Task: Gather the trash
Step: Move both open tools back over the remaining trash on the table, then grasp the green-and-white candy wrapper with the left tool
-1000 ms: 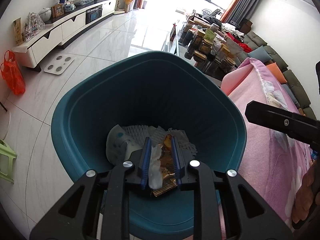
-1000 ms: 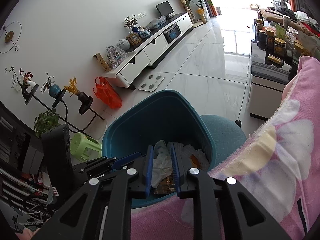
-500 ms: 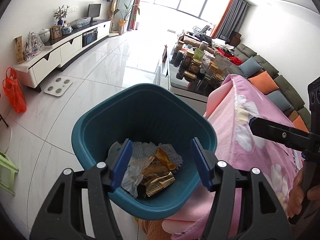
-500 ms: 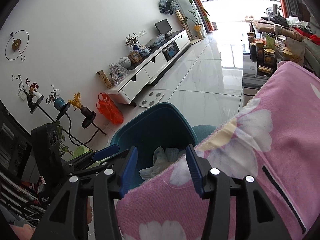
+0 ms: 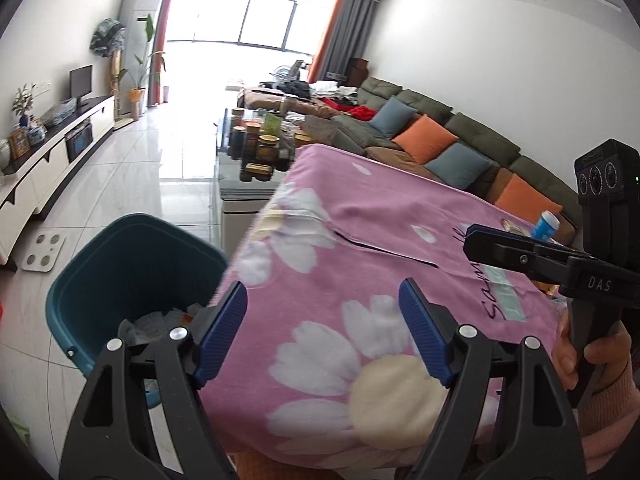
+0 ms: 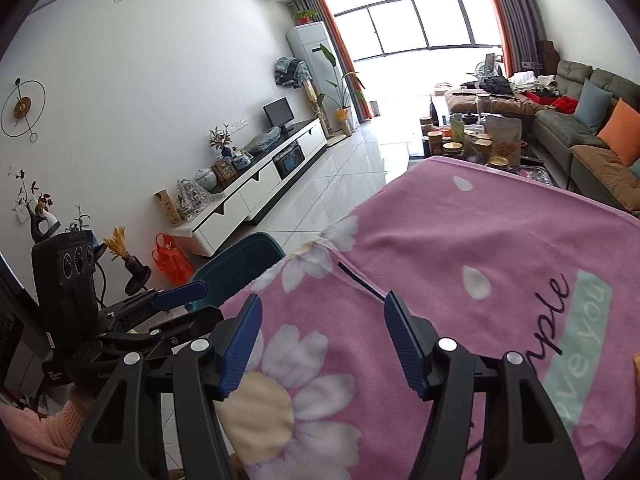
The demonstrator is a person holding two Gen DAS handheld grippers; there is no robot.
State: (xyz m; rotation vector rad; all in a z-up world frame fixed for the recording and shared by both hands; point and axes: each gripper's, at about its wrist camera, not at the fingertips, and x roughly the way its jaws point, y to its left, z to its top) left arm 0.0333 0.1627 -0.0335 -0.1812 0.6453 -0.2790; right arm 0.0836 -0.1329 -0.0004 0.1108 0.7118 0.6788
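Both hand-held grippers are opening, empty, over pink cloth; crumpled white trash fills teal bin.

- Bright daylight is let in by a large window at upper centre.
- A glossy white tiled floor is seen left.
- A long sofa is set right.

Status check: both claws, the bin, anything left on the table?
Left claw and right claw empty, jaws opening over pink cloth. Teal bin holds trash. Blue can at far edge. Nothing blocking.
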